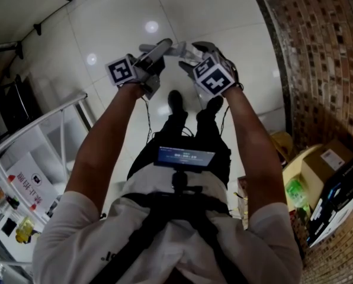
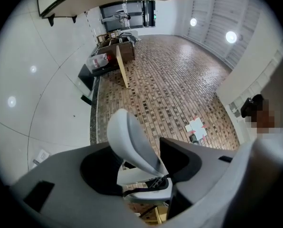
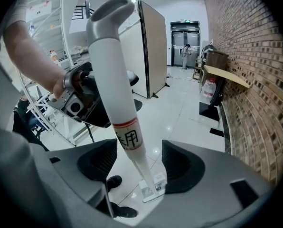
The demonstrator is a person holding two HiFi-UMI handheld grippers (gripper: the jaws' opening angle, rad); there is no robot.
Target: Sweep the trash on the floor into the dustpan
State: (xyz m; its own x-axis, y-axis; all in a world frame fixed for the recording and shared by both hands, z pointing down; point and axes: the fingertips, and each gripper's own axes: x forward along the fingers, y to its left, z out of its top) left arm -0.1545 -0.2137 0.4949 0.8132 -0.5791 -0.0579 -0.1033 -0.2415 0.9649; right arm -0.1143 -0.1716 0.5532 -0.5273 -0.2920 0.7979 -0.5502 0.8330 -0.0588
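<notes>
Right gripper [image 3: 140, 164]: jaws apart, with a white pole [image 3: 114, 80] topped by a grey hooked grip standing between them, pads clear of it. Pole's foot [image 3: 153, 189] rests on the tiled floor [image 3: 184, 108], too foreshortened to identify. Left gripper [image 2: 139, 167]: jaws apart around a grey handle tip [image 2: 129, 137]; its lower part is hidden behind the gripper body.

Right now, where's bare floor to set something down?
Open white tile floor ahead of the shoes, between the white shelving rack on the left and the brick wall on the right. Crowded at the wall's foot, lower right: cardboard boxes.
</notes>
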